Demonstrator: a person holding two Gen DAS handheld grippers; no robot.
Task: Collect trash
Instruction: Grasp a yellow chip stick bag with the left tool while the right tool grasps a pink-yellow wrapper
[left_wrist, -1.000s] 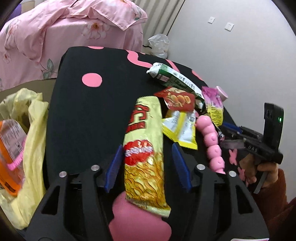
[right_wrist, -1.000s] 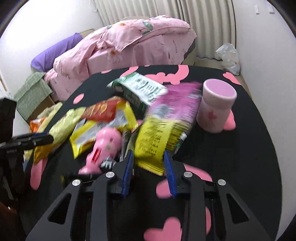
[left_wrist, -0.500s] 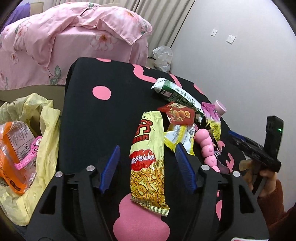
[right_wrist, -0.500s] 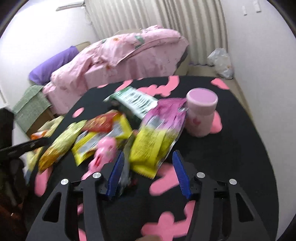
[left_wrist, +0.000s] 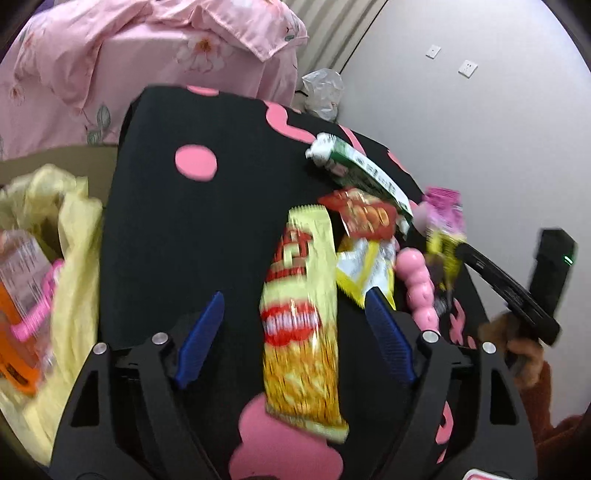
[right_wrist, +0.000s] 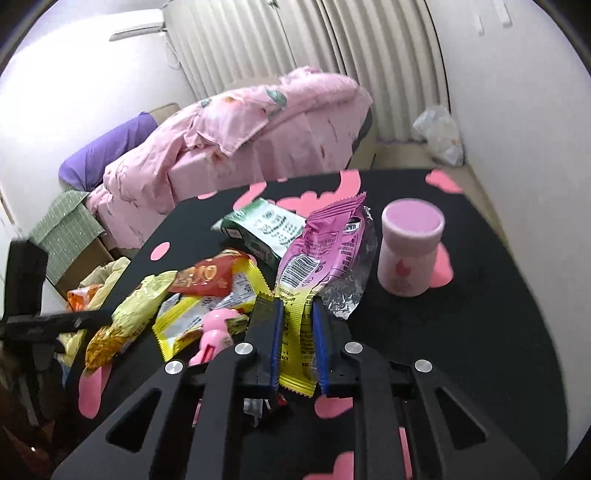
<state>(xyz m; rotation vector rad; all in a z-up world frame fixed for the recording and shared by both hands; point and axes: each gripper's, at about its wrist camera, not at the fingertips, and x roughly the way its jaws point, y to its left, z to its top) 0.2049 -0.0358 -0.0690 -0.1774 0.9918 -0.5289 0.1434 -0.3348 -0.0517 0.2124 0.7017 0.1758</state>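
Snack wrappers lie on a black table with pink spots. My left gripper is open, its blue fingers either side of a long yellow noodle-snack packet lying flat. My right gripper is shut on a pink-and-yellow wrapper and holds it lifted off the table; it also shows in the left wrist view. A red packet, a yellow-white packet, a green-white packet and a pink beaded toy lie between them.
A yellow trash bag holding an orange packet hangs off the table's left edge. A pink cup stands at the right. A pink-covered bed lies beyond the table. A clear bag sits by the wall.
My right gripper opened, then shut on the pink-and-yellow wrapper and raised it. My left gripper drew back and up from the noodle packet and opened wider.
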